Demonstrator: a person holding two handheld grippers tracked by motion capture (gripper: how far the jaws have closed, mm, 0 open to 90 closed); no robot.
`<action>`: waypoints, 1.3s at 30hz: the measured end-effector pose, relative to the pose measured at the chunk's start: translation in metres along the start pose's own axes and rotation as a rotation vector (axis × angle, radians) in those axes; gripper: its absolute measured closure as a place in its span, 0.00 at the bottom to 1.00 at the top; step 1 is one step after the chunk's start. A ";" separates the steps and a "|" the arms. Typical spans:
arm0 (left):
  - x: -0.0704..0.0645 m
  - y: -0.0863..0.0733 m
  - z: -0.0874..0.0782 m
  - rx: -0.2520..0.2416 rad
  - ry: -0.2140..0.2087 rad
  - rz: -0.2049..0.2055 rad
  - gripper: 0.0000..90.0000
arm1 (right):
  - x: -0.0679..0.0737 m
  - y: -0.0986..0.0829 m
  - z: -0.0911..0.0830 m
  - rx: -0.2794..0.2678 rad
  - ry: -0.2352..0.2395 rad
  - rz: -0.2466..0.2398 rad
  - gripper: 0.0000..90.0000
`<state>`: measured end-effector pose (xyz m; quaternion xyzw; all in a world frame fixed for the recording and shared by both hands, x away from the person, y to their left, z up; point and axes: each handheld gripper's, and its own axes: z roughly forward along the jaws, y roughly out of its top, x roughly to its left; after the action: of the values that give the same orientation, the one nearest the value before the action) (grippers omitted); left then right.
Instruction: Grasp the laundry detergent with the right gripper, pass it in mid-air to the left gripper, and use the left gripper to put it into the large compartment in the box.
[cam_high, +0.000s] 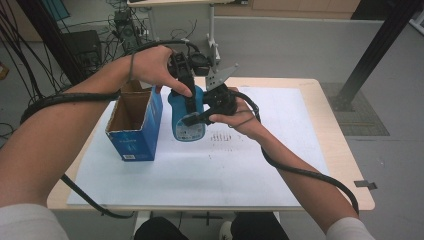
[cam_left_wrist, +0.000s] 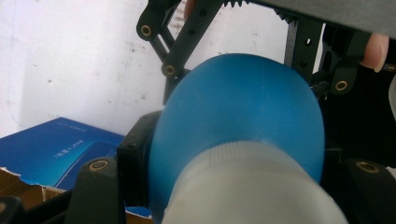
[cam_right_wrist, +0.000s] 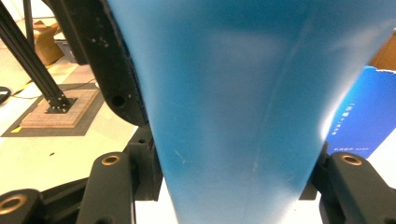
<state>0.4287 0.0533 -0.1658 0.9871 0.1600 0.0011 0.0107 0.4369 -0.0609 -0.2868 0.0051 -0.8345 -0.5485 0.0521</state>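
Bottle, blue with a pale label low on its side, is held above the white sheet near the middle of the high view, just right of the box, at about 3 o'clock from it. Both grippers clamp it. The left gripper comes down on it from 12 o'clock, its black jaws running along the bottle's upper part, with the left hand wrapped around the tool. The right gripper meets the bottle from 3 o'clock, the right hand behind it and a grey plate on top.

In the left gripper view the bottle swells between the two jaws, which press on its sides; a grey-white cap or neck sits nearest the camera at 6 o'clock. The right gripper's linkage crosses the top at 12 to 1 o'clock, and the box lies at 8 o'clock.

In the right gripper view the bottle is wedged between the jaws at a moderate spread, narrowing toward 6 o'clock. The left gripper's dark arm lies against it at 10 o'clock; the box shows at 3 o'clock.

The box stands open-topped on the sheet, cardboard brown inside, its torn flap edge toward 12 o'clock. The table carries the sheet.
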 end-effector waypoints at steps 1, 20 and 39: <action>0.000 0.000 0.000 0.000 -0.001 0.000 0.40 | 0.000 0.000 0.000 -0.001 0.002 0.000 0.47; 0.000 -0.001 0.000 0.005 0.002 -0.008 0.41 | -0.001 0.000 0.001 -0.006 0.008 0.022 0.45; 0.009 -0.013 -0.007 0.000 0.013 -0.089 0.41 | -0.007 -0.008 -0.016 0.106 -0.066 0.151 0.07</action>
<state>0.4331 0.0682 -0.1593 0.9790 0.2037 0.0072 0.0099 0.4450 -0.0783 -0.2880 -0.0734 -0.8615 -0.4981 0.0654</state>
